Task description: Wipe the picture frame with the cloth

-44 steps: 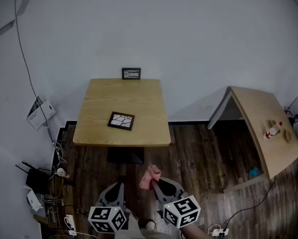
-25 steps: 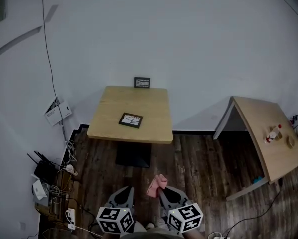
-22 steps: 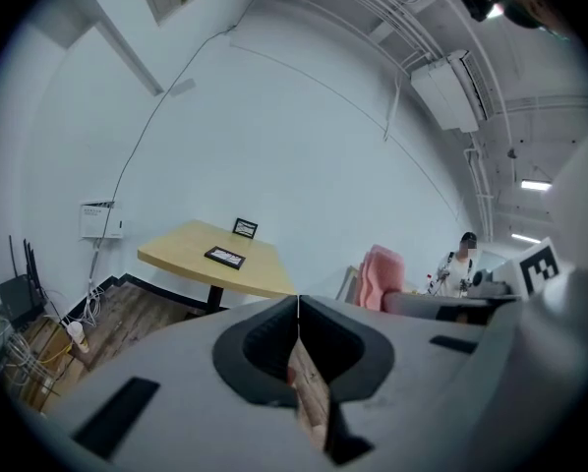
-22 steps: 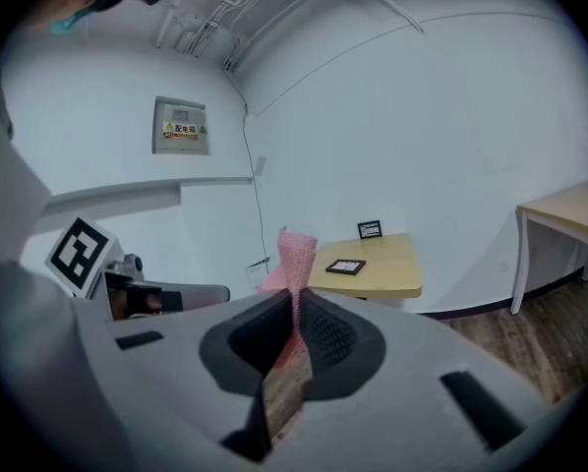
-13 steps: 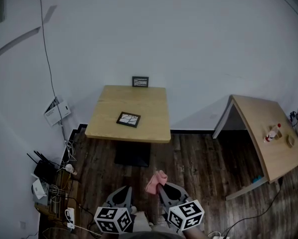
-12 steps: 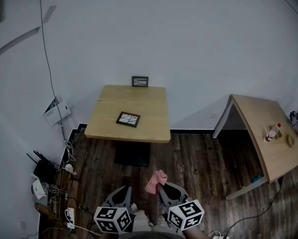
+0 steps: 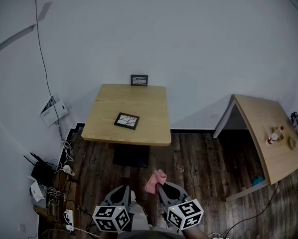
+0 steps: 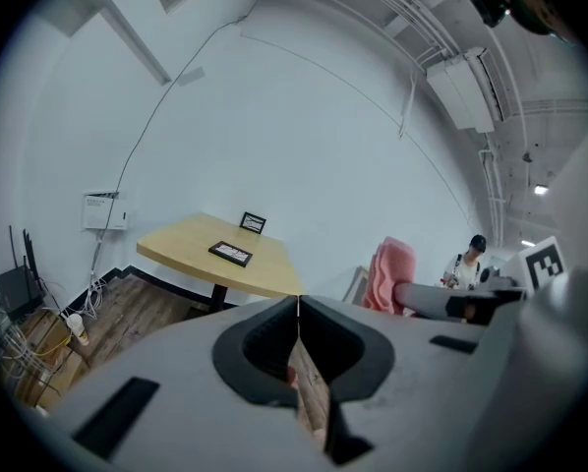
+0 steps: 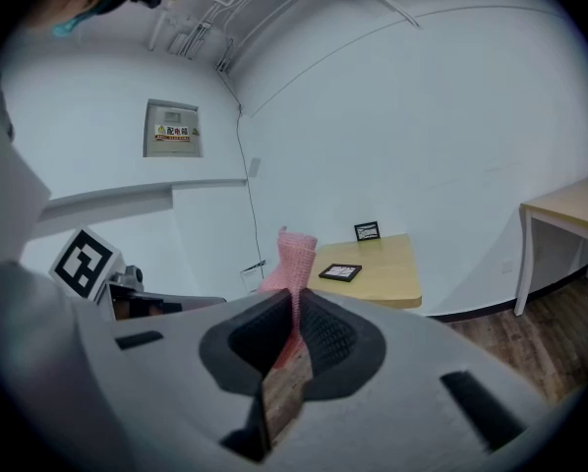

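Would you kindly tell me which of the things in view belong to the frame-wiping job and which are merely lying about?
Job: pink cloth, clamped in the right tool; flat picture frame on the wooden table; possibly the upright picture frame at its far edge.
Lying about: side table with a bottle; router and cables on the floor.

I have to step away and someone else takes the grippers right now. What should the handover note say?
Left gripper: jaws shut, empty.
Right gripper: jaws shut on the pink cloth.
One picture frame lies flat on the table; a second frame stands at its far edge by the wall.
Done: cloth in hand. Both grippers are over the floor, short of the table.
To do: step up and wipe the frame.
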Available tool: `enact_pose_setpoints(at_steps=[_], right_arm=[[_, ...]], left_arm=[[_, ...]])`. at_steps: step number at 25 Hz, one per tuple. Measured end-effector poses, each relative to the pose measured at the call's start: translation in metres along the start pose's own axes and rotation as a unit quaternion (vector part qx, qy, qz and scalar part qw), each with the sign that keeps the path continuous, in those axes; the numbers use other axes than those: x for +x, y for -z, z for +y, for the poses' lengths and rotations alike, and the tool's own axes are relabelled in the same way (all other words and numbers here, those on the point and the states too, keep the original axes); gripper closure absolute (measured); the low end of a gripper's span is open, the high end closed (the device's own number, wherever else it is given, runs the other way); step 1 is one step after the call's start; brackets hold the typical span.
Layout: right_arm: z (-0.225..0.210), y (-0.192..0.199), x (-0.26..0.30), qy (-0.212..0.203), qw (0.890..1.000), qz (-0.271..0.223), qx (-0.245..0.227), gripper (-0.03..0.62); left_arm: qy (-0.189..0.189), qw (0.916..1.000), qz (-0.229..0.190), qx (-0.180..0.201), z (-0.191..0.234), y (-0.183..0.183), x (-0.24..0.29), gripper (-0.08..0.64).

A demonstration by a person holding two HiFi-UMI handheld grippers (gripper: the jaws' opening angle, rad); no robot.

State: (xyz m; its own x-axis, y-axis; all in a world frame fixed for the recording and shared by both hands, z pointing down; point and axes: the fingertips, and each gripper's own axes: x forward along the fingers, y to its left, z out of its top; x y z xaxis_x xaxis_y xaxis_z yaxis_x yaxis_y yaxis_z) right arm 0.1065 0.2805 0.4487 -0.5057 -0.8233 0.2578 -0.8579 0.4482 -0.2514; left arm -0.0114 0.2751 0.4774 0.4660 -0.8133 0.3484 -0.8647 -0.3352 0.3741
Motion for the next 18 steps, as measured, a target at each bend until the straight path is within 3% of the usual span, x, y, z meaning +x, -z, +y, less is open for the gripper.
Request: enact_pose_setpoints(at_steps=[18], right_arm=[[-0.057,-0.062,0.161,0.004,1.000,0.016,0.000,0.575]], left_arm=[[-0.018,0.9990,0.035,-0.020,0.096,-0.071,0.140,0.555]])
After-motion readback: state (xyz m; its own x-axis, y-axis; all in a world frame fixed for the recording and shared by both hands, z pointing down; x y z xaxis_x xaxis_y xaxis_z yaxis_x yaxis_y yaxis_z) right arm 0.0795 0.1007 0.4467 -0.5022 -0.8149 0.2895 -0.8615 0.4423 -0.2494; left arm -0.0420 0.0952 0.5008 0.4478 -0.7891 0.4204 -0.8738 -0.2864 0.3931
